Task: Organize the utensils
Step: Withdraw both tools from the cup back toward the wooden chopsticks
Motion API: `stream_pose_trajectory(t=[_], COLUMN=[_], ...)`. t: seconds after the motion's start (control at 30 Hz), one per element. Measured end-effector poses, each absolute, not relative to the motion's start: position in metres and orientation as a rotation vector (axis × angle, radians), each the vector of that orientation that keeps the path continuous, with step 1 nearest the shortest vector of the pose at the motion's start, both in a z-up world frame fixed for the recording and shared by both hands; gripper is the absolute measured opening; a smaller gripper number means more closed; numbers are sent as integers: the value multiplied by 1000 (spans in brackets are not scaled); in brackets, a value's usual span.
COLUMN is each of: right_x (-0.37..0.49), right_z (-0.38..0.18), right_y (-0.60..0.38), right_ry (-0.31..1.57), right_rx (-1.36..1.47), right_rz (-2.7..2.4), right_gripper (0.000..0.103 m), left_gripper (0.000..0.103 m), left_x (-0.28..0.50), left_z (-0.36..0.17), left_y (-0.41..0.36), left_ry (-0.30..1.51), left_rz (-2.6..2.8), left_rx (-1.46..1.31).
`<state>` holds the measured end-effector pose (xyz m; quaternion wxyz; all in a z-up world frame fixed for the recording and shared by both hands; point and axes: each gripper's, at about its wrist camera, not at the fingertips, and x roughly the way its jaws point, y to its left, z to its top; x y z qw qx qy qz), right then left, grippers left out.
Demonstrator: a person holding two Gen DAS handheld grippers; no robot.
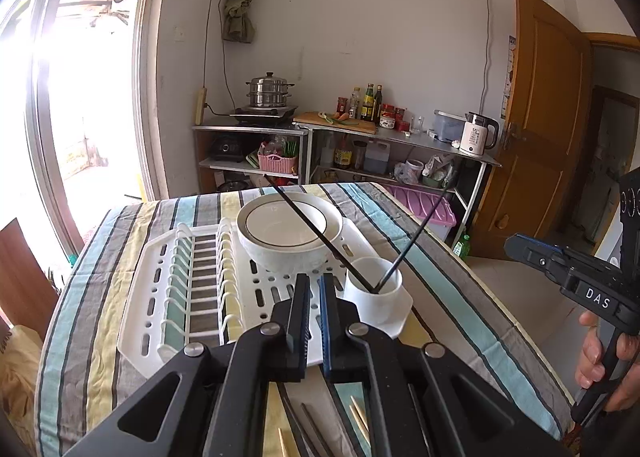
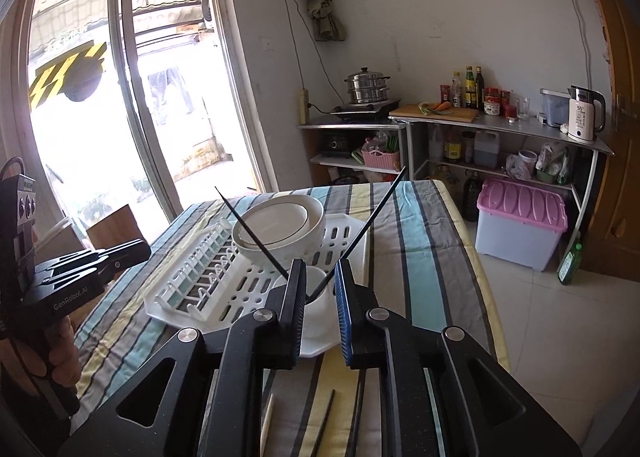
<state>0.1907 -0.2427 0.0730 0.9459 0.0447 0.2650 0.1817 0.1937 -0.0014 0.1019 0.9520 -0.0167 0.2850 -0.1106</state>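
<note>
A white cup (image 1: 374, 285) stands at the near right corner of the white dish rack (image 1: 180, 277), with two black chopsticks (image 1: 308, 217) leaning apart in it. My left gripper (image 1: 315, 279) hovers just left of the cup, jaws shut with nothing between them. My right gripper (image 2: 320, 265) is open and empty, and the cup (image 2: 320, 297) shows through the gap just beyond its tips. Loose black chopsticks (image 2: 326, 417) and a wooden chopstick (image 2: 267, 425) lie on the striped cloth under the grippers. Stacked white bowls (image 1: 288, 233) sit on the rack.
The striped table (image 1: 460, 257) ends close on the right, above tiled floor. Beyond it are a pink-lidded storage box (image 2: 520, 225), a green bottle (image 2: 570, 263), metal kitchen shelves (image 2: 500, 129) and a wooden door (image 1: 540, 117). A wooden chair (image 1: 20, 277) stands at the left.
</note>
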Motion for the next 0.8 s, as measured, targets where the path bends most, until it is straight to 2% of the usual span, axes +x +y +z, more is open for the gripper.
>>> stream_pose_trajectory(t=[0.23,0.37,0.8], right_x=[135,110,75], right_z=[57,49,20], right_y=[-236,-232,-231], right_ry=[541,535,590], right_rx=[85,77,70], right_rz=[409,415,410], right_gripper=[16,20,24], left_gripper=[4,4,5], left_x=[124,96,57], left_z=[89,82,46], left_y=[-2,1,20], left_ry=[549,531,582], left_rz=[-191,-173,-144], left_rx=[-33,-28,-42])
